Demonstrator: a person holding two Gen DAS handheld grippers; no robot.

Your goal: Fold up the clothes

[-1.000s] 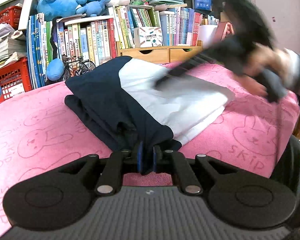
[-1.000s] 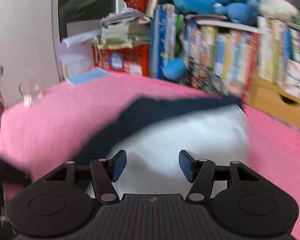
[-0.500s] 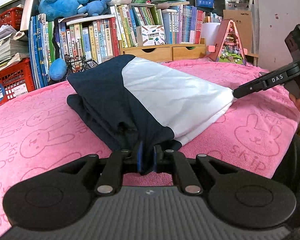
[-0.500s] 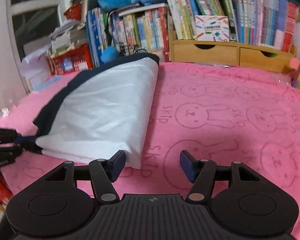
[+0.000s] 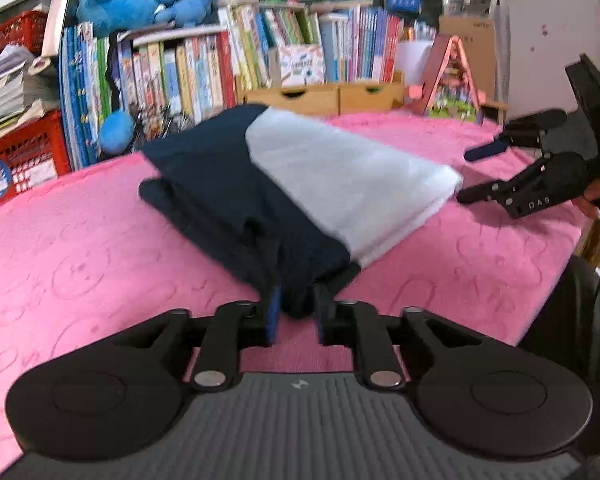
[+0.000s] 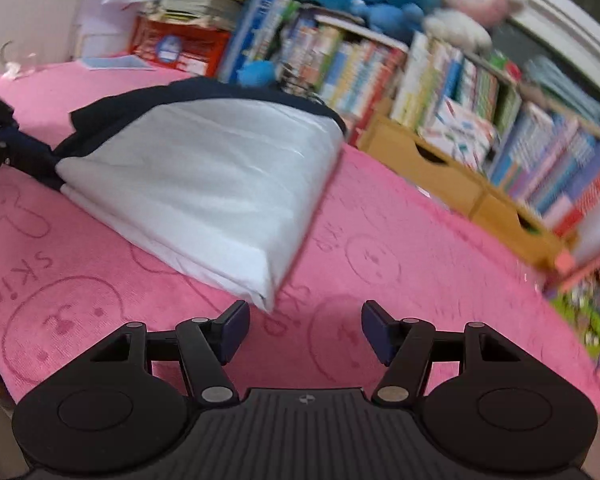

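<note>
Left gripper [image 5: 296, 312] has its fingers parted a little around a navy corner of the garment [image 5: 300, 184]; the cloth sits between the pads, but a gap shows on each side, so whether it is pinched I cannot tell. Right gripper [image 6: 304, 330] stands wide open, holding nothing, with the garment's white corner just beyond its left finger at about 11 o'clock.

That garment, navy and white, lies as a thick, many-layered bundle on the pink towel [image 5: 80, 248]. From the left gripper it runs away toward 12 o'clock, navy half at 11 and white half at 1, its long axis heading off toward the bookshelf [image 5: 228, 68]. In the left wrist view the right gripper shows at 3 o'clock, tips close to the white edge but apart from it. Each gripper is thus near its own corner of the near edge, the left one closer.

By my reading, the bundle fits either another fold to come or a finished fold being let go.

Wooden drawers [image 6: 452, 168] sit under the books, contents hidden; a red basket [image 5: 24, 148] carries paper stacks.
</note>
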